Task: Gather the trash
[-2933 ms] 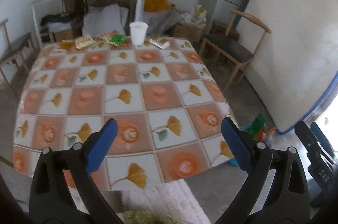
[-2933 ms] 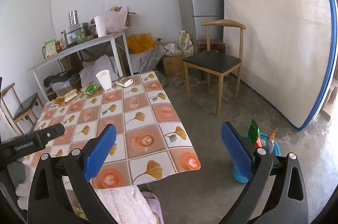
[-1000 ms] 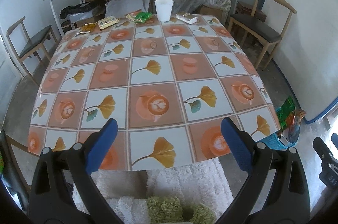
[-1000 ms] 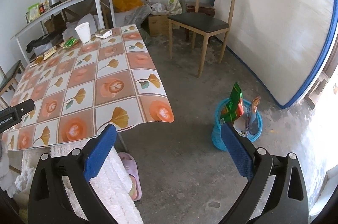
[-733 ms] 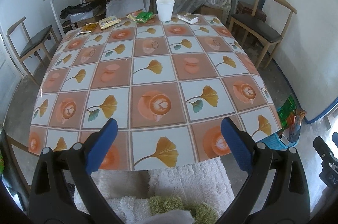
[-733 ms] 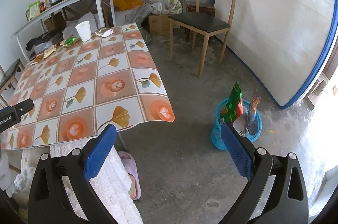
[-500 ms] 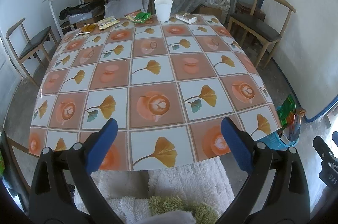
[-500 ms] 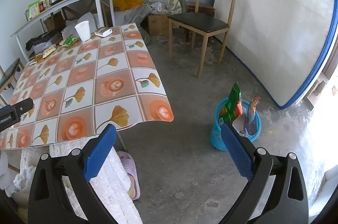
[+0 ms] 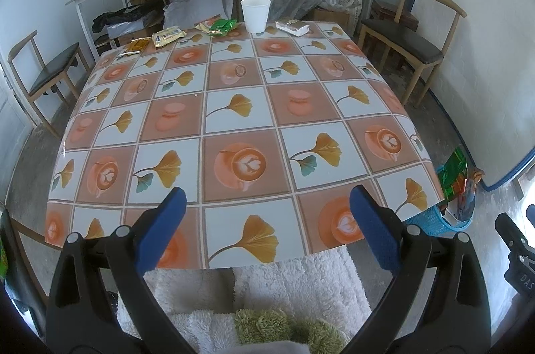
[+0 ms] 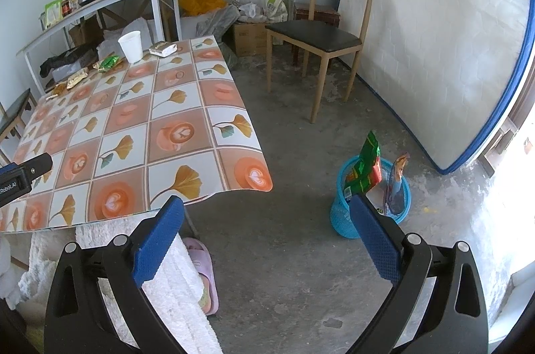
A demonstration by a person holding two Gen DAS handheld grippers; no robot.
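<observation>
Two handheld grippers with blue finger pads point into a small room, both with their fingers spread wide and nothing between them. From the left wrist camera, the left gripper hovers over the near edge of a table covered in a cloth patterned with ginkgo leaves and coffee cups. Trash lies along the table's far edge: a white paper cup standing upright, a green wrapper just left of it, a pale packet just right of it, and further left a yellow snack packet and a small orange wrapper. From the right wrist camera, the right gripper hangs above the bare concrete floor to the right of the table. A blue mesh basket stands on the floor beyond its right finger, with a green wrapper and other packets sticking up from it. A wooden chair stands near the back wall.
</observation>
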